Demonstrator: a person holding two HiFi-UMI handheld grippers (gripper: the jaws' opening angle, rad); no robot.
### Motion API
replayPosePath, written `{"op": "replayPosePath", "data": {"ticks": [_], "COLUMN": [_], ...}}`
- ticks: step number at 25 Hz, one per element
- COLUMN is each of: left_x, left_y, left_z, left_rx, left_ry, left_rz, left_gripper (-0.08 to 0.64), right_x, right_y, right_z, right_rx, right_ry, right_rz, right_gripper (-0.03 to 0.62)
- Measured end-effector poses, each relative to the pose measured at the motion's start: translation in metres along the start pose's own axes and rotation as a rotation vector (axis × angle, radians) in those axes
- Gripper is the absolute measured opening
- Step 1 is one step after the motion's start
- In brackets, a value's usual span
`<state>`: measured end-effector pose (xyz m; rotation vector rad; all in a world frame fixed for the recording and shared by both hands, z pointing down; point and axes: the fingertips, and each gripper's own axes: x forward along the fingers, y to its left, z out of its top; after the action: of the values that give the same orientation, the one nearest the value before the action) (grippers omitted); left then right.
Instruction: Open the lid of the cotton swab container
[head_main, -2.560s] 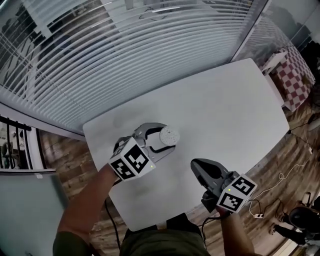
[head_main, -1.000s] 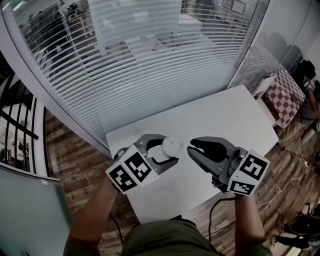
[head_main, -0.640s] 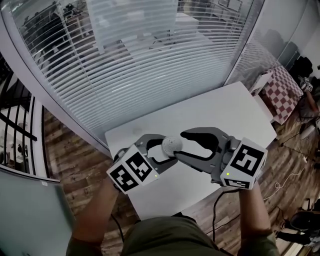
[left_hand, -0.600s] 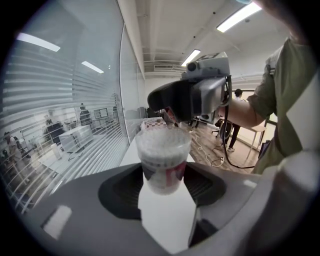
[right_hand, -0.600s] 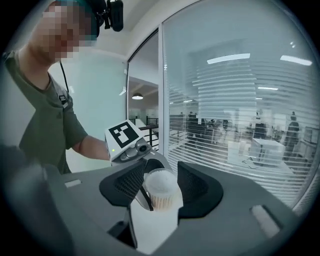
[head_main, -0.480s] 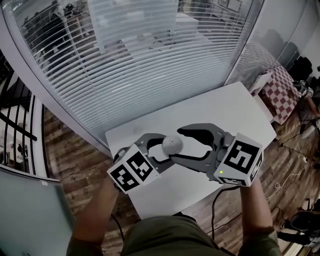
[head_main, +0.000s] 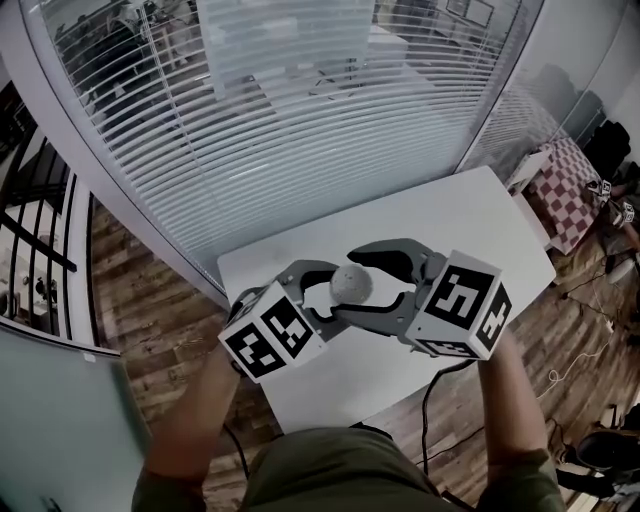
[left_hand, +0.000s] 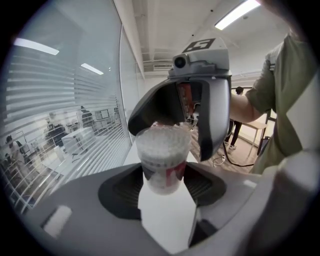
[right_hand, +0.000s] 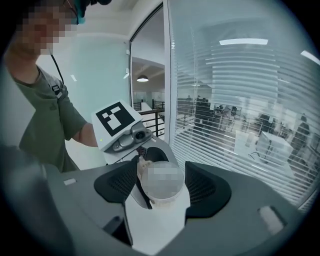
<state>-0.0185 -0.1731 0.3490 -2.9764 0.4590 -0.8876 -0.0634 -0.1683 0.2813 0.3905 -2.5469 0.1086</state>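
One container (head_main: 351, 283) is held up off the surface (head_main: 480, 215), over its near left part, clamped round the body by the left tool (left_hand: 162, 186). The right tool (right_hand: 161, 189) meets it head-on. Its jaws are opening and stand either side of the lid (left_hand: 162, 139) with a gap at each pad, so nothing is gripped. That makes two tools, one container and one surface. Blinds (head_main: 300, 110) run close along the far left edge. The top lies open toward the right edge and far right corner. Wooden floor (head_main: 140, 300) lies past the left end.
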Motion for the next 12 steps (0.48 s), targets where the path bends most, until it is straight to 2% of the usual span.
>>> {"op": "replayPosePath", "data": {"ticks": [12], "left_x": [-0.002], "left_y": [0.003], "left_z": [-0.002], "left_rx": [0.001], "left_ry": [0.000], "left_rz": [-0.006], "left_gripper": [0.259], "right_x": [0.020], "right_y": [-0.004], "right_z": [-0.008], "right_rx": [0.011], "right_ry": [0.061], "right_rz": [-0.001], "right_gripper": [0.282]}}
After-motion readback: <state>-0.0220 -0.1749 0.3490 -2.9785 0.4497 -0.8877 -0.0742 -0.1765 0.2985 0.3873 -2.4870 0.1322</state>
